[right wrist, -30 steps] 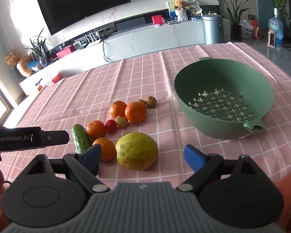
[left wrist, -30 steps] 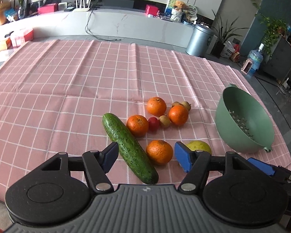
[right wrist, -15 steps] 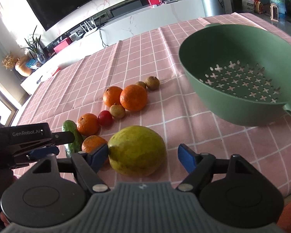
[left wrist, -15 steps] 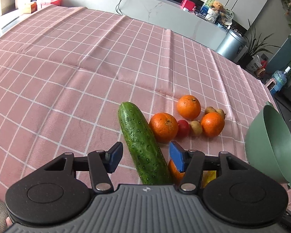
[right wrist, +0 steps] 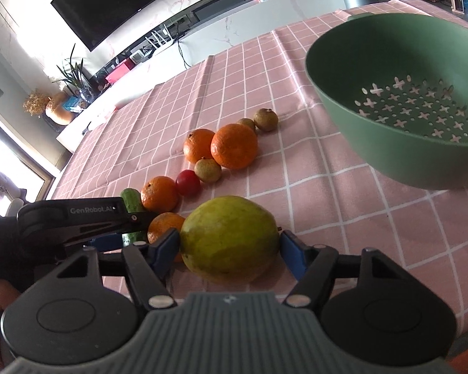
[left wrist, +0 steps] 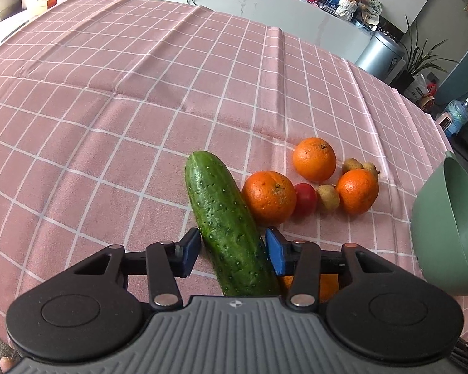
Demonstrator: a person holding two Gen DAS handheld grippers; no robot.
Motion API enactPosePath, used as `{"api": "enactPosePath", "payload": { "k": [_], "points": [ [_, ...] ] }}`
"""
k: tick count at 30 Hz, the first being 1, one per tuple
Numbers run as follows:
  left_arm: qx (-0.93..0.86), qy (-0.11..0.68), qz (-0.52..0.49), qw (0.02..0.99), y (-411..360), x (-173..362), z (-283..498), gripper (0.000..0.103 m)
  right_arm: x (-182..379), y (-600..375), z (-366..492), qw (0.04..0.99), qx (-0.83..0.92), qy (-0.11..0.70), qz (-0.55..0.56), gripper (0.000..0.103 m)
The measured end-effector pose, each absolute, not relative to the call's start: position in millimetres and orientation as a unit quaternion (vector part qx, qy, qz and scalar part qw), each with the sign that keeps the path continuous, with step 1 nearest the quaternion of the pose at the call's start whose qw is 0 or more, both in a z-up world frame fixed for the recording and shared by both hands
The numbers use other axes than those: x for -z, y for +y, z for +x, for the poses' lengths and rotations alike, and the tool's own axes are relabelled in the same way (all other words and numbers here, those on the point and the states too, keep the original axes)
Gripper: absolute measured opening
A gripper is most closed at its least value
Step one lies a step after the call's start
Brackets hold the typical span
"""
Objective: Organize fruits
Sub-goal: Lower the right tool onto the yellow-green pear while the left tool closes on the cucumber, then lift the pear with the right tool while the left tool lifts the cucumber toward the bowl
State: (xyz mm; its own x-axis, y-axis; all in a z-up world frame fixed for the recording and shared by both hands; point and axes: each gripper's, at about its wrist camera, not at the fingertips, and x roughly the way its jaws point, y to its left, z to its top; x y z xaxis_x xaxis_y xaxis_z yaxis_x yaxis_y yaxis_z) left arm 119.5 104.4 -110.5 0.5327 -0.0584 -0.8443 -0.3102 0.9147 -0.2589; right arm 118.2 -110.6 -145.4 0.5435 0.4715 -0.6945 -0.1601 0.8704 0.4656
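A green cucumber (left wrist: 227, 218) lies on the pink checked cloth, its near half between the blue pads of my left gripper (left wrist: 232, 251); the pads sit close on both sides, with a thin gap on the left. A yellow-green citrus fruit (right wrist: 231, 238) lies between the pads of my right gripper (right wrist: 231, 249), which touch its two sides. Several oranges (left wrist: 270, 198), a small red tomato (left wrist: 305, 198) and small brown fruits (left wrist: 327, 198) lie in a cluster beyond. The green colander (right wrist: 390, 71) stands empty at the right.
The left gripper's body (right wrist: 71, 218) reaches in low at the left of the right wrist view, over an orange (right wrist: 163, 227). The table's right edge runs just past the colander (left wrist: 446, 227). A white counter and a grey bin (left wrist: 379, 54) stand behind the table.
Both grippers moved forward and down and narrowed. The left one now straddles the cucumber; the right one's pads closed from a wide gap onto the yellow-green fruit.
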Motion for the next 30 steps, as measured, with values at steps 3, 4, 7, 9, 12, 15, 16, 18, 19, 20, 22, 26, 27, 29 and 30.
{"api": "enactPosePath", "payload": {
  "k": [3,4,7,9,12,15,16,18,19,20,22,26,27,29,30],
  "points": [
    [-0.071,0.476,-0.203,0.853,107,111,118,0.050,145,-110,117,0.862,-0.185,0.439,0.172,0.067],
    [-0.069,0.475,-0.202,0.854,107,110,117,0.050,145,-110,117,0.863,-0.186,0.439,0.170,0.066],
    [-0.064,0.468,-0.181,0.863,102,106,113,0.049,144,-110,115,0.864,-0.187,0.437,0.165,0.066],
    [-0.061,0.461,-0.167,0.869,98,103,110,0.048,143,-111,113,0.867,-0.184,0.435,0.161,0.066],
    [-0.056,0.448,-0.165,0.877,97,95,101,0.047,139,-113,109,0.872,-0.184,0.424,0.159,0.066],
    [-0.047,0.434,-0.152,0.887,94,86,91,0.046,132,-114,103,0.879,-0.183,0.414,0.151,0.066],
    [-0.042,0.427,-0.140,0.892,89,81,87,0.046,130,-114,101,0.881,-0.183,0.410,0.149,0.066],
    [-0.036,0.414,-0.117,0.902,83,74,80,0.045,125,-114,96,0.885,-0.185,0.402,0.146,0.066],
    [-0.033,0.405,-0.110,0.907,80,69,75,0.044,122,-115,93,0.887,-0.186,0.397,0.144,0.066],
    [-0.028,0.397,-0.107,0.911,78,65,71,0.044,120,-115,90,0.890,-0.188,0.391,0.141,0.066],
    [-0.020,0.383,-0.105,0.917,74,55,65,0.043,112,-116,82,0.895,-0.190,0.381,0.134,0.066],
    [-0.005,0.354,-0.104,0.929,65,31,55,0.043,99,-125,69,0.904,-0.186,0.364,0.128,0.066],
    [0.002,0.346,-0.105,0.932,62,25,53,0.043,96,-128,67,0.906,-0.183,0.360,0.128,0.066],
    [0.013,0.333,-0.103,0.937,55,13,51,0.043,88,-136,63,0.910,-0.177,0.351,0.131,0.066],
    [0.020,0.327,-0.101,0.940,51,7,51,0.043,84,-141,62,0.913,-0.174,0.345,0.133,0.066]
  ]
}}
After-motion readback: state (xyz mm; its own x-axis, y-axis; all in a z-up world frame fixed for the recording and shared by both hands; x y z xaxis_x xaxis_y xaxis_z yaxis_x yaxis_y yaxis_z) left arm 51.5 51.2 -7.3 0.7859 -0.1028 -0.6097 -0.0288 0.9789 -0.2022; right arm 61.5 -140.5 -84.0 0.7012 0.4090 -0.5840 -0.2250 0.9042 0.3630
